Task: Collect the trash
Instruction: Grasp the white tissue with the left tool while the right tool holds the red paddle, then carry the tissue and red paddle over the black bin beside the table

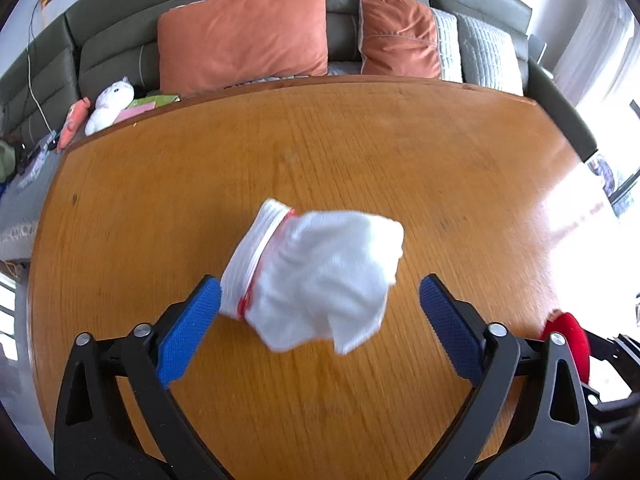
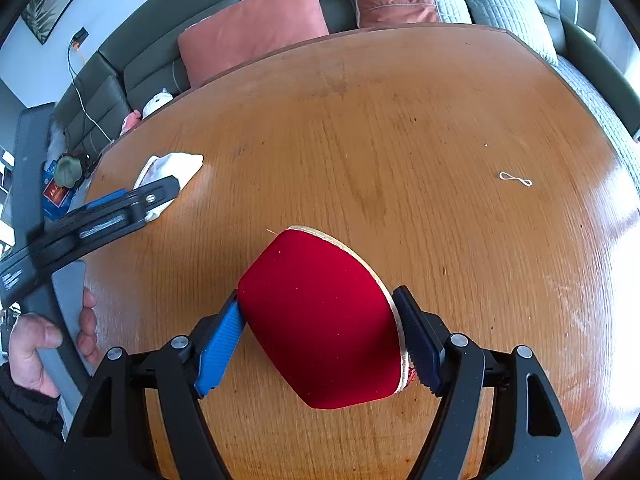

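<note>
My left fingers (image 1: pixel 320 312) stand released around the white cloth (image 1: pixel 316 272), while my right fingers (image 2: pixel 320 336) clench the red paddle (image 2: pixel 320 320) above the counter (image 2: pixel 400 140).

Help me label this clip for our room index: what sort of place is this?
Most likely a home living room. A grey sofa with orange cushions runs behind a wooden table, and a white soft toy lies on the seat.
</note>
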Tool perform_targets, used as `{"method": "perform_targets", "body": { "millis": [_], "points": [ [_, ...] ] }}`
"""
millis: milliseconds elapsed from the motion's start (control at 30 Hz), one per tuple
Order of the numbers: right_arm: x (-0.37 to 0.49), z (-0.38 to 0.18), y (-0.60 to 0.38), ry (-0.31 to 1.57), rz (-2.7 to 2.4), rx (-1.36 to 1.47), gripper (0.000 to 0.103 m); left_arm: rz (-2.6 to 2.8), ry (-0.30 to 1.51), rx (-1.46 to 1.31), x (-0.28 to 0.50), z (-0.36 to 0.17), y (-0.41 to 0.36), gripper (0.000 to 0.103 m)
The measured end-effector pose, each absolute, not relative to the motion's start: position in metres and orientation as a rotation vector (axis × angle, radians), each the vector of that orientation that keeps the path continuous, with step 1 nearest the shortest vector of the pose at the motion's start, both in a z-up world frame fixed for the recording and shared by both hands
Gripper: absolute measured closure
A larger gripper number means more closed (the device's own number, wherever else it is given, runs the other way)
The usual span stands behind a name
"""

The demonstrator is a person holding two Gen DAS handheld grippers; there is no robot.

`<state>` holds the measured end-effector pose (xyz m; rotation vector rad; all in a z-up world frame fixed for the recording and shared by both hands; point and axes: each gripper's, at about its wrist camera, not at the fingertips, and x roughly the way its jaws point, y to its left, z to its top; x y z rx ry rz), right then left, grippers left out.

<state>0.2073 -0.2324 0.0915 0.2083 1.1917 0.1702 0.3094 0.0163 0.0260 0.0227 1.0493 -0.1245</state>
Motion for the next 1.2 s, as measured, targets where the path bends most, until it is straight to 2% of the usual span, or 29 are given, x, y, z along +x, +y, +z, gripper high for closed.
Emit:
{"method": "perform_targets", "body": {
  "millis": [100, 167, 233, 300, 367, 467, 1200],
  "points": [
    [0.207, 0.092, -0.231, 1.189, 0.166, 0.2, 0.028, -0.093, 1.049, 0.087, 0.314, 0.022, 0.013, 0.037],
    [0.207, 0.092, -0.23, 1.189, 0.166, 0.199, 0.028, -0.091, 1.041, 0.096, 0.313, 0.023, 0.013, 0.041],
    [0.206, 0.092, -0.229, 1.189, 0.162, 0.192, 0.028, -0.09, 1.034, 0.1, 0.312, 0.024, 0.016, 0.05],
    [0.205, 0.091, -0.228, 1.191, 0.156, 0.188, 0.028, -0.082, 1.03, 0.112, 0.311, 0.025, 0.019, 0.068],
    [0.204, 0.091, -0.229, 1.194, 0.153, 0.19, 0.028, -0.097, 1.028, 0.087, 0.309, 0.028, 0.026, 0.077],
    [0.202, 0.091, -0.229, 1.201, 0.154, 0.194, 0.028, -0.122, 1.03, 0.047, 0.304, 0.029, 0.031, 0.08],
    [0.151, 0.125, -0.196, 1.173, 0.229, 0.145, 0.028, -0.103, 0.983, -0.026, 0.176, 0.062, 0.068, 0.08]
  ]
}}
